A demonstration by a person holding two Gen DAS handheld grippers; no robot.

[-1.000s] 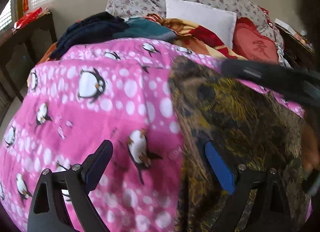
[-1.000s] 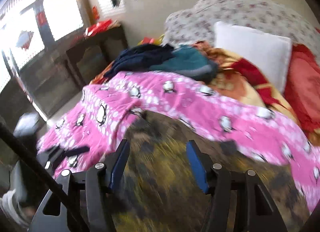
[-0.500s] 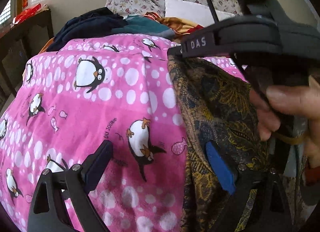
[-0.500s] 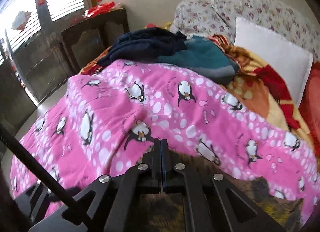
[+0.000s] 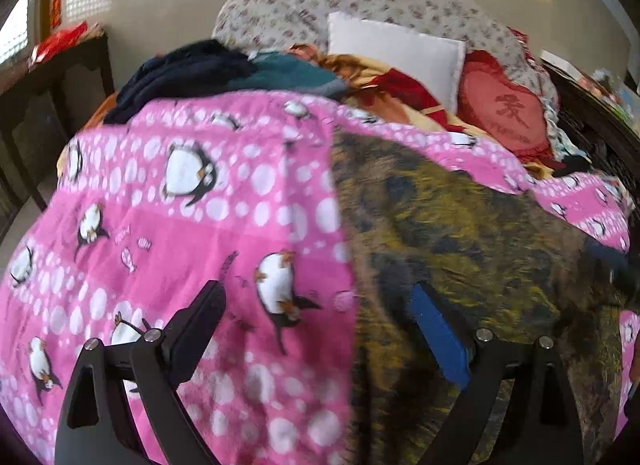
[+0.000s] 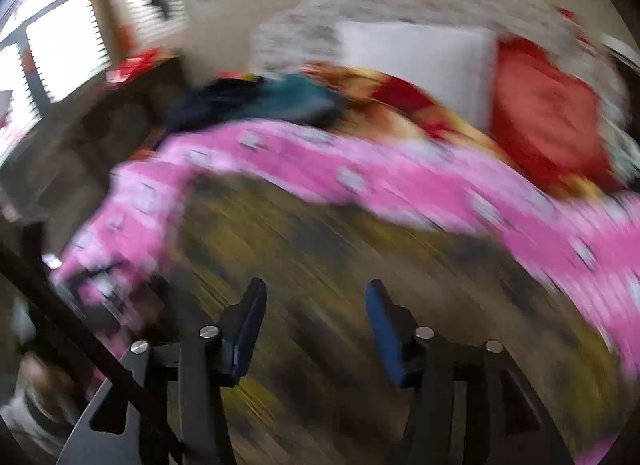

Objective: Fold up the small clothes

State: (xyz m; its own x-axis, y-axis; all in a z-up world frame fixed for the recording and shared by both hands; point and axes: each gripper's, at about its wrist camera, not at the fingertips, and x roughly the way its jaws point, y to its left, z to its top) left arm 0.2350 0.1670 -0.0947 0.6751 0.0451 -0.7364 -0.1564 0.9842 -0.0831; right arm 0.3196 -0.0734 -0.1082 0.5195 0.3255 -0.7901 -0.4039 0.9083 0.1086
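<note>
The dark olive-and-yellow patterned garment (image 5: 460, 233) lies spread flat on my pink penguin-print blanket (image 5: 200, 225), toward its right side. My left gripper (image 5: 320, 325) hangs over the garment's left edge, fingers wide apart and holding nothing. My right gripper (image 6: 316, 329) is above the garment in a heavily blurred view, jaws opening, no cloth between them. Beyond the blanket I see a white pillow (image 5: 394, 49) and a heap of dark clothes (image 5: 192, 73).
</note>
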